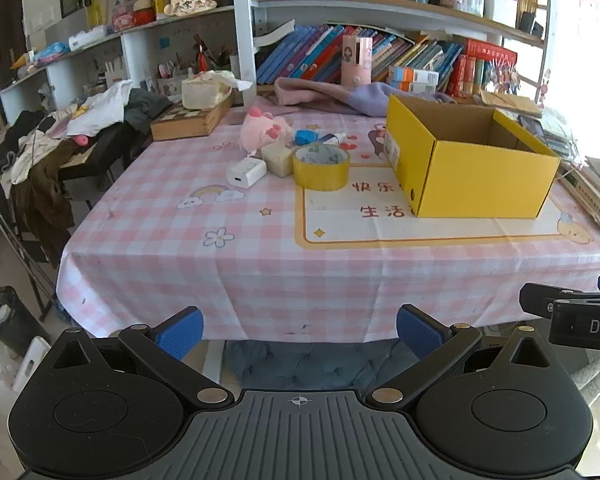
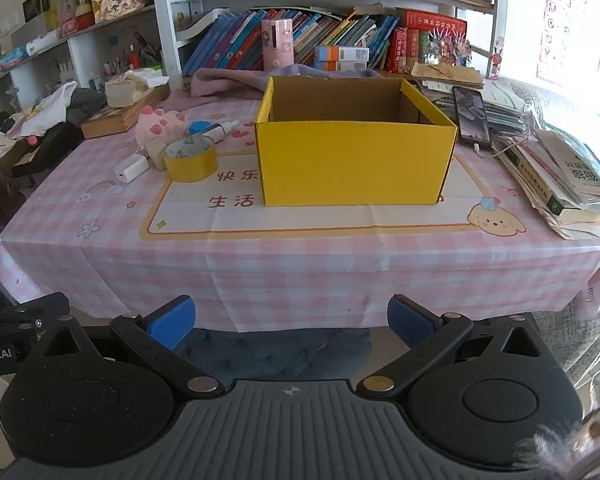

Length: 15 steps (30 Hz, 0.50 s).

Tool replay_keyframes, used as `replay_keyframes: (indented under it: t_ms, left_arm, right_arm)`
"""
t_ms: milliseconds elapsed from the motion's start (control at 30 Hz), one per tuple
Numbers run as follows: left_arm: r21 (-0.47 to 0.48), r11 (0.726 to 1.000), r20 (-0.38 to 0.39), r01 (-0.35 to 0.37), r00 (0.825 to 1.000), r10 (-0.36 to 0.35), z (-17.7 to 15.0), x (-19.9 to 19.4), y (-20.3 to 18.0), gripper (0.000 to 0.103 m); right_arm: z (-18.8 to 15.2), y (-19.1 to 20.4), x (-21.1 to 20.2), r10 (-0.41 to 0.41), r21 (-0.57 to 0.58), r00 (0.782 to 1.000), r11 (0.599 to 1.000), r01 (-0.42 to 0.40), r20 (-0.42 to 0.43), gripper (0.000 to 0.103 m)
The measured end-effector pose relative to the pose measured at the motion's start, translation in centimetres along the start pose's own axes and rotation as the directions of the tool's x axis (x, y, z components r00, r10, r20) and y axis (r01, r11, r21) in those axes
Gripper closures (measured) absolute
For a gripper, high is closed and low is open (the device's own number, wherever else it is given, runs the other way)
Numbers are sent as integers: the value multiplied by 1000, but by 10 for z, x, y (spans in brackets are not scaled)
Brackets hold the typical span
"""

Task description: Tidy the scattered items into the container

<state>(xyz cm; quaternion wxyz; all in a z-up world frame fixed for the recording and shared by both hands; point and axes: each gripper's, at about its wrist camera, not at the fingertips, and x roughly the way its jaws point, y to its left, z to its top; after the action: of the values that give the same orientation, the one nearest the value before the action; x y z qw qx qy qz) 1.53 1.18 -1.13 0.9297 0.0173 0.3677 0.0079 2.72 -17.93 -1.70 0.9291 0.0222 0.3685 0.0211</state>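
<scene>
An open yellow cardboard box [image 1: 476,176] [image 2: 356,164] stands on the pink checked table. Left of it lie a yellow tape roll [image 1: 321,168] [image 2: 191,159], a white charger [image 1: 246,173] [image 2: 131,168], a beige block [image 1: 278,159] [image 2: 156,152], a pink plush toy [image 1: 262,128] [image 2: 156,123], a blue item [image 1: 306,136] [image 2: 198,127] and a small white tube [image 1: 336,139] [image 2: 221,130]. My left gripper [image 1: 299,330] and my right gripper [image 2: 291,320] are open and empty, held before the table's front edge, well short of the items.
A wooden box with a tissue pack [image 1: 192,116] sits at the back left. A phone [image 2: 471,114] and stacked books and papers [image 2: 560,184] lie at the right edge. Bookshelves [image 2: 300,40] stand behind. Clothes [image 1: 44,148] pile on a chair at the left.
</scene>
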Motion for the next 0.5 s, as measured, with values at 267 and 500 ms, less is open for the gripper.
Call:
replay_keyframes:
  t_ms: [267, 500]
  left_arm:
    - [61, 998, 18, -30, 999, 29, 3, -5, -9, 0]
    - [102, 994, 31, -31, 999, 28, 6, -8, -14, 0]
  right_arm:
    - [0, 0, 8, 13, 17, 999, 1000, -12, -39, 0]
    - [3, 0, -2, -14, -2, 1000, 1000, 14, -12, 0]
